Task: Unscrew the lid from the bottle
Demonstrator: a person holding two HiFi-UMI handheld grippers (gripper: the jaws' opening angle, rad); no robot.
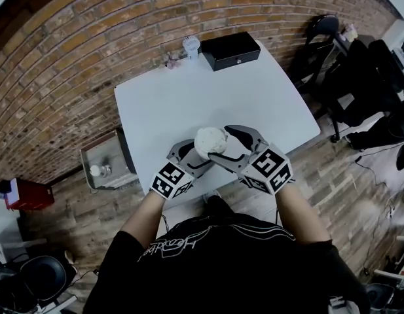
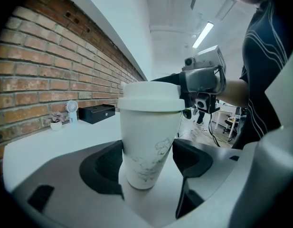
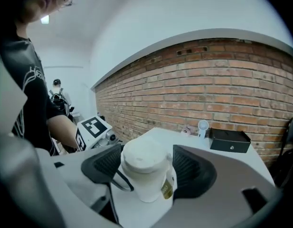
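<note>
Brick wall [image 1: 90,38] runs behind a white table [image 1: 162,103], with a black box [image 1: 230,50] and a small fan [image 1: 191,44] at its far edge, well apart from the work. Everything that matters is at the near edge, right in front of me.

I have the bottle [image 2: 148,146] upright between both claws. My left gripper [image 1: 200,156] is clenched on its white body below the rim. In the left gripper view, a dark pad sits against each side, so that hand is the anchor. My right gripper [image 1: 222,144] comes in from the other side and higher. In the right gripper view its pads sit on either side of the lid [image 3: 145,156], and as far as I can read it they are pressed on it, grasping the lid and not the body.

As for progress, both grips the job needs are made, one low to hold and one high to turn. The lid is on the bottle and looks level and seated, with no gap showing under its rim in the left gripper view. I cannot tell from here whether the thread is at all loosened.

I judge nearly all of the unscrewing is left. I must twist the lid while the left hand keeps the body from spinning, regrip as needed, then lift the lid clear.
</note>
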